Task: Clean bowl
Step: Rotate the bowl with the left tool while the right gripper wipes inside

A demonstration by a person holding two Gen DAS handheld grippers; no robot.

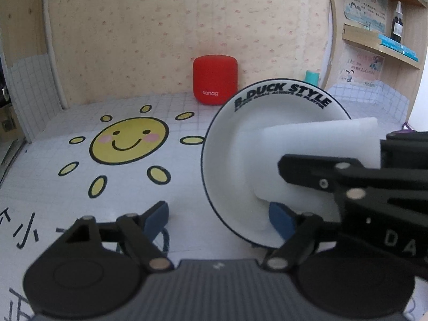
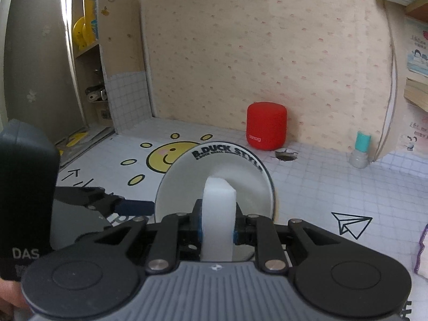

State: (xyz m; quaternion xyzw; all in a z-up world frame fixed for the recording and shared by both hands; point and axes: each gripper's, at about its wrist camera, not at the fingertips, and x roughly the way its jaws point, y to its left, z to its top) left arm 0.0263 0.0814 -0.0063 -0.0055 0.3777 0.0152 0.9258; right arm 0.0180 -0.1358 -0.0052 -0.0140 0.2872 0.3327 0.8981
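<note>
My right tool (image 2: 216, 230) presses its clamped sponge (image 2: 218, 214) into the tilted bowl (image 1: 240, 139); my left tool (image 1: 219, 214), spread wide, props the rim. Wiping underway, cleanliness unclear.

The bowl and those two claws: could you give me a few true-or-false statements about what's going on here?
1. The right gripper is clamped on a white sponge. True.
2. The bowl lies flat on the table. False: it is tipped up on edge, its inside facing the sponge.
3. The sponge reaches into the bowl. True.
4. The left gripper is shut tight on the sponge. False: its fingers stand wide apart, the right one at the bowl's lower rim.
5. The speaker by the wall is blue. False: it is red.
6. A yellow sun is printed on the table. True.
</note>
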